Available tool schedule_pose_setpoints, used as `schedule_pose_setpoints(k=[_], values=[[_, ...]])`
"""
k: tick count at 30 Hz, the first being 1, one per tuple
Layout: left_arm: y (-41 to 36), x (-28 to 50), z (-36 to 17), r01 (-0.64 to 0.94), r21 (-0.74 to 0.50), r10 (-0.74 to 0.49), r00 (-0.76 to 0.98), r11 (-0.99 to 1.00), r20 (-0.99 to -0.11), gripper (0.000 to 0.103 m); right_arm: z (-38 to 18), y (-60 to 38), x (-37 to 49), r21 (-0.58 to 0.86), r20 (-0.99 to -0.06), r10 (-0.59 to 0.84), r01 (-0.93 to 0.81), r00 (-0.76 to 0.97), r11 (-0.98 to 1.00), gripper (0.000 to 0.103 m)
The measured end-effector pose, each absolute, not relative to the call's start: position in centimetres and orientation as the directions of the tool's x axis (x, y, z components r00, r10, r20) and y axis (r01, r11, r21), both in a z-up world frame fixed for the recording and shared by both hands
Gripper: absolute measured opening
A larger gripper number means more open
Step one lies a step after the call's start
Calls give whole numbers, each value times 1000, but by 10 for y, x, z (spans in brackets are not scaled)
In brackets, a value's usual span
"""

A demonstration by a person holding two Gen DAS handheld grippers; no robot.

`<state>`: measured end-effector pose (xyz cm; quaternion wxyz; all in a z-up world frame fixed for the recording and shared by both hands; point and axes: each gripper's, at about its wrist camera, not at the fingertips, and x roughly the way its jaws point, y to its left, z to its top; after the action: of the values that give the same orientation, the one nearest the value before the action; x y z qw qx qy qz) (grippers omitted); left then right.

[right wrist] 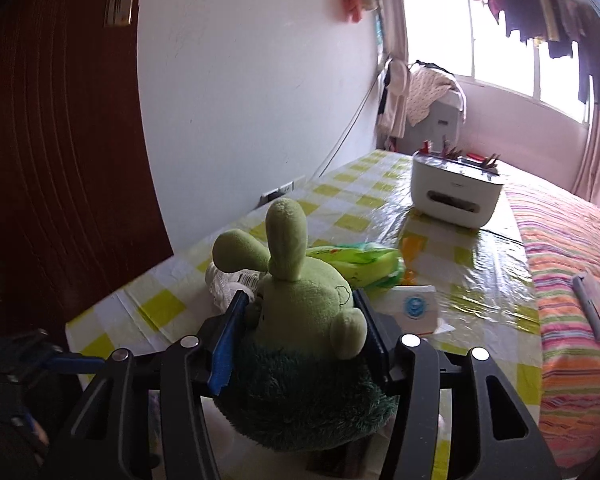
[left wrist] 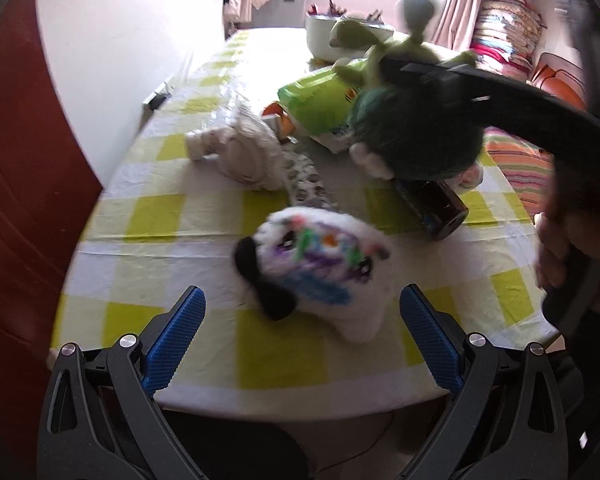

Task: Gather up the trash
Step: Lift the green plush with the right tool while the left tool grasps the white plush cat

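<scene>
Holding the green plush toy [right wrist: 300, 320] between the blue pads, our right gripper [right wrist: 296, 336] is clamped on its body, ears pointing toward the window. In the left wrist view the same toy hangs above the checked table [left wrist: 188, 216], over a dark can [left wrist: 432, 208] lying on its side.

Our left gripper [left wrist: 300, 336] stands wide apart and holds nothing, just short of the white plush toy [left wrist: 316, 272] with scribbled colours, which lies near the table's front edge.

The trash, as we judge it, is the crumpled white plastic [left wrist: 244, 152], the green packet [left wrist: 320, 108] beyond it, the can, and a small white carton [right wrist: 412, 308] seen from the right wrist. A white box [right wrist: 456, 196] of pencils stands further back.

Several things could go wrong. The toy is soft, so a squeeze on its fur may slip and drop it onto the can, which could roll off the table. The plastic-covered cloth looks slick, so light scraps may slide away from a pad that pushes instead of pinching. We also risk binning a toy by mistake.
</scene>
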<state>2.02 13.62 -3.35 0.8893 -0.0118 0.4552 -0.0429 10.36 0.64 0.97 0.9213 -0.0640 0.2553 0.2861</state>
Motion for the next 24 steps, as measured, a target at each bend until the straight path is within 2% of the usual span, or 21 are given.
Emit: schedule_pose_setpoints(k=[4,8,9,11,14,17,24], values=[[127,37,-41,61,-83,-103,562,995,-821,96,13,-21,93,66,-478,494,-532,726,844,51],[121,50,-50,18,-41,-44,558,999,-829,94,13,-44,86,93,-467,485,-505,739,858,51],[120,53,-54,5,-23,-22,551,1000,-834,89,13,-51,85,98,-463,480,-495,745,863,51],[117,56,-56,9,-8,-11,559,1000,-829,85,14,-61,83,108,-457,468,-475,757,873,52],[109,53,-51,21,32,14,590,999,-808,69,16,-80,78,128,-442,459,-452,770,882,52],[106,50,-43,35,30,2,617,999,-787,46,18,-93,71,142,-425,450,-433,785,890,52],[96,46,-36,49,9,-24,634,999,-773,41,13,-123,62,164,-409,410,-377,815,912,52]])
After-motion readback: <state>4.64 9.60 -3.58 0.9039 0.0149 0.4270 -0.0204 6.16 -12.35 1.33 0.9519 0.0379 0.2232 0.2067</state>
